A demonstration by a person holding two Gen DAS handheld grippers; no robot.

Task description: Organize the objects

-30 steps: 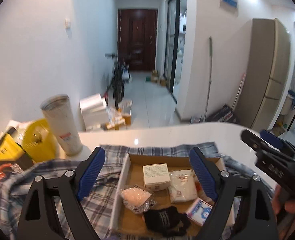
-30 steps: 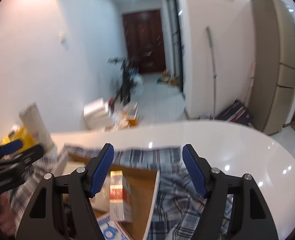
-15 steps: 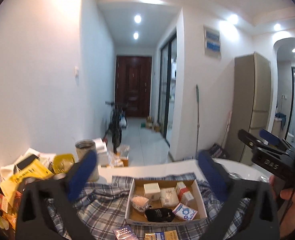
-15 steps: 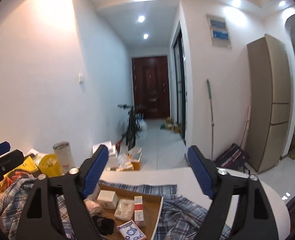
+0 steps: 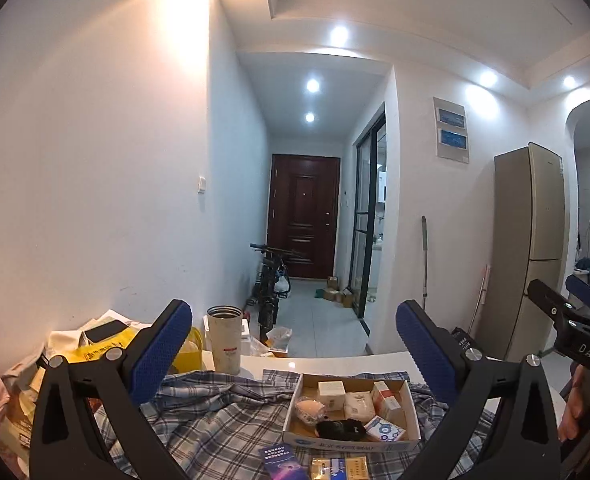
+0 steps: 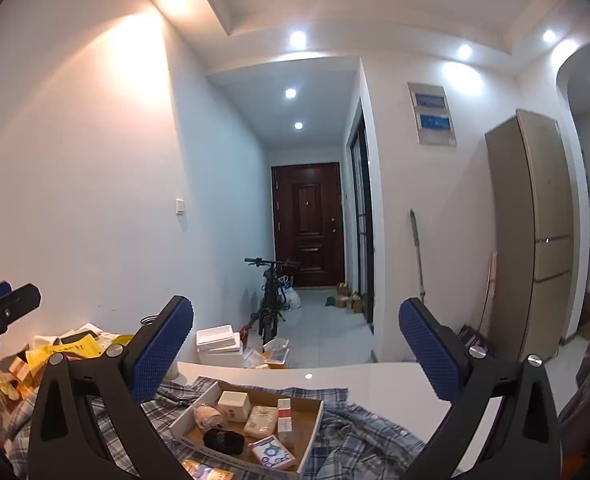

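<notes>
A shallow cardboard tray [image 5: 412,402] lies on a plaid shirt [image 5: 215,412] on the white table. It holds a white box [image 5: 331,390], a pink pouch [image 5: 310,407], a black bundle [image 5: 341,429], a red-and-white box [image 5: 386,396] and a blue-patterned packet [image 5: 383,430]. The tray also shows in the right wrist view [image 6: 311,436]. My left gripper [image 5: 295,344] is open and empty, raised above and behind the tray. My right gripper [image 6: 297,346] is open and empty, also raised. Two flat packets [image 5: 285,458] lie on the shirt before the tray.
A steel tumbler [image 5: 225,340] stands at the table's back left beside a pile of yellow bags [image 5: 95,350] and papers. The white table [image 6: 375,378] curves off to the right. A hallway with a bicycle [image 5: 271,280] and a fridge [image 5: 529,256] lie beyond.
Both grippers have lifted up and pulled back from close over the tray, so the tray now looks small and low. Both stay open and empty.
</notes>
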